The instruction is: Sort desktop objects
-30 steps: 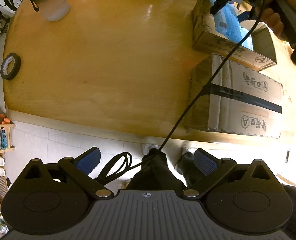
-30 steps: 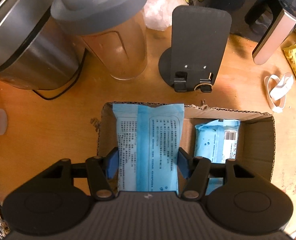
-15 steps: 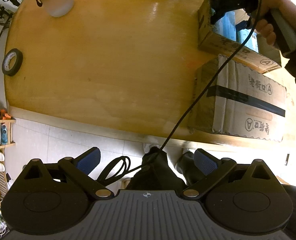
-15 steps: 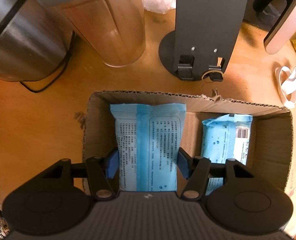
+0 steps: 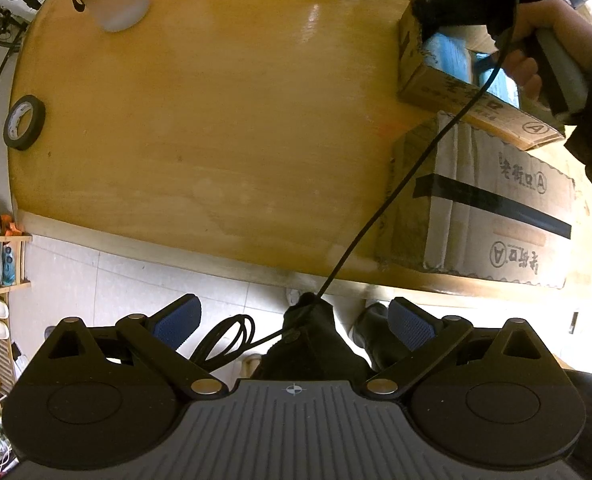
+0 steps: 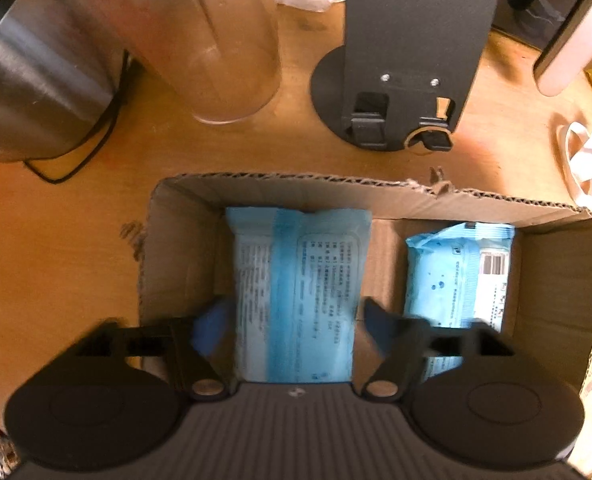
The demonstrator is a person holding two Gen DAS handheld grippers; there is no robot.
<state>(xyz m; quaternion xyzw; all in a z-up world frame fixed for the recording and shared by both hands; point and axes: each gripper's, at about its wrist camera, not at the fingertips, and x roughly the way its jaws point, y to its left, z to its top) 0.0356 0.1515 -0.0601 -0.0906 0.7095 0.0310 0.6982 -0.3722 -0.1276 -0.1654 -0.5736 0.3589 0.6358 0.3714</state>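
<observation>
Right tool [image 6: 292, 320]: jaws have just been opening; pads now stand clear either side of the pale blue rectangular wipes packet [image 6: 296, 296].
Packet: lies flat in the open brown cardboard box [image 6: 379, 192], long axis running straight ahead of the tool; a smaller blue packet [image 6: 455, 276] beside it.
Right hand [image 5: 535, 36]: points down into the box.
Left tool [image 5: 294, 322]: jaws apart, empty, beyond the wooden worktop [image 5: 224, 112] edge.
</observation>
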